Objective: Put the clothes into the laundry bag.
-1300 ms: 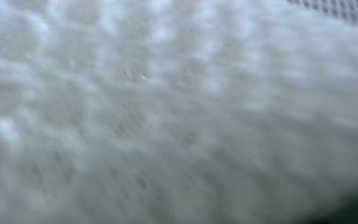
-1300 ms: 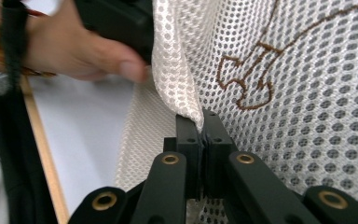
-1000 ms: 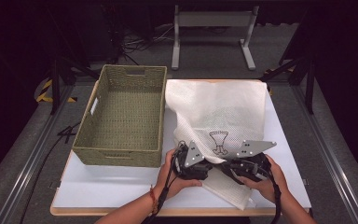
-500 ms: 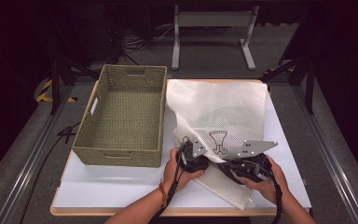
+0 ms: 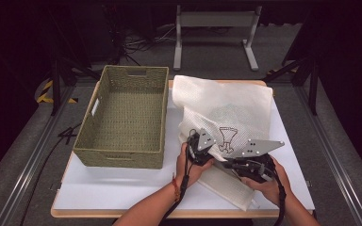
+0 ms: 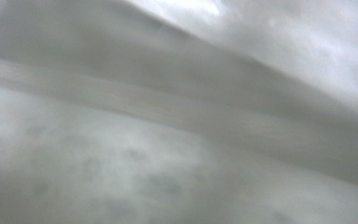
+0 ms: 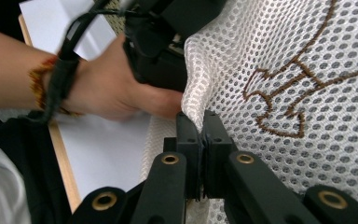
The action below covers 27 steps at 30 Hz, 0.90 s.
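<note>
White mesh laundry bag [image 5: 226, 113] with a brown stitched figure on it is lying crumpled on the right half of the white tabletop [image 5: 122, 188], just right of the olive-green woven rectangular basket [image 5: 127, 117], with its far end reaching the far edge of the table and its near end trailing down between the two hands. So the right gripper [image 7: 200, 126] has its two black jaws pressed together on a fold of the mesh, pinching the fabric right beside the brown embroidery [image 7: 289, 93], you can see the netting squeezed up between the pads in the right gripper view. From above, the right gripper [image 5: 238, 165] sits on the near right part of the bag, with its grey three-cornered plate on top. The left gripper [image 5: 199, 147] is just left of it, at the bag's left edge, near the basket's near right corner. Its jaws have just been closing, and its own camera is buried in blurry pale fabric [image 6: 177, 140], so the cloth is right up against it, though I honestly can't tell from that blur whether the pads are actually clamped on it. In the right gripper view the left hand [image 7: 116, 88] shows with a dark strap and a reddish bracelet at the wrist.
</note>
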Each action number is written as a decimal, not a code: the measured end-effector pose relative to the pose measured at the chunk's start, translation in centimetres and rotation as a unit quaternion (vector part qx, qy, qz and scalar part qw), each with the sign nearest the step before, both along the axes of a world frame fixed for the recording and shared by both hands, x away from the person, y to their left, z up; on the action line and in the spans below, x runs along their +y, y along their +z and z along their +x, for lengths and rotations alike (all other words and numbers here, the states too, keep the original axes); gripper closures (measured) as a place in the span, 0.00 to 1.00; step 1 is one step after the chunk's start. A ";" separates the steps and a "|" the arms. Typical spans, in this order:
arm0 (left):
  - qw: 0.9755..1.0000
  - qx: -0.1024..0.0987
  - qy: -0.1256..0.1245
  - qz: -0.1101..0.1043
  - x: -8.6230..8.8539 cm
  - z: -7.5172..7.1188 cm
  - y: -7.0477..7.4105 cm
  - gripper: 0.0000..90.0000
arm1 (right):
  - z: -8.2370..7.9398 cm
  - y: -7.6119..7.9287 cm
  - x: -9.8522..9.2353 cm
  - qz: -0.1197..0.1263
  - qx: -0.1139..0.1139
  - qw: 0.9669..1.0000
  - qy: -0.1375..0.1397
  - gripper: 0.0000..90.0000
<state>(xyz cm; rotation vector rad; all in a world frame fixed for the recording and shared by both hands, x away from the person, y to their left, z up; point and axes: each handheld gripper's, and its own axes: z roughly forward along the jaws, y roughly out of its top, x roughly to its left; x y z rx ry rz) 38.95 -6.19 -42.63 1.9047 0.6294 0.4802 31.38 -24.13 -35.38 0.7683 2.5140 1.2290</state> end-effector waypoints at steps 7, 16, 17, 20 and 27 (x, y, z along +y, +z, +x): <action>0.996 -0.066 0.053 0.026 -0.6 2.1 -0.5 0.90 | 0.7 -0.9 -0.7 0.000 0.027 0.999 -0.023 0.98; 1.000 -0.018 -0.020 0.011 1.1 1.0 -0.8 0.57 | 1.0 -1.5 -1.1 -0.011 0.030 0.999 -0.028 0.98; 1.000 -0.018 -0.020 0.011 1.1 1.0 -0.8 0.47 | 1.0 -1.4 -1.1 -0.009 0.029 0.999 -0.028 0.98; 0.997 0.000 -0.079 0.020 2.3 -0.3 -1.1 0.30 | 0.8 -1.1 -1.2 -0.005 0.023 0.999 -0.029 0.98; 0.989 0.010 -0.139 0.046 3.1 -3.4 -1.1 0.18 | 0.5 -0.3 -1.6 0.005 0.012 0.999 -0.031 0.98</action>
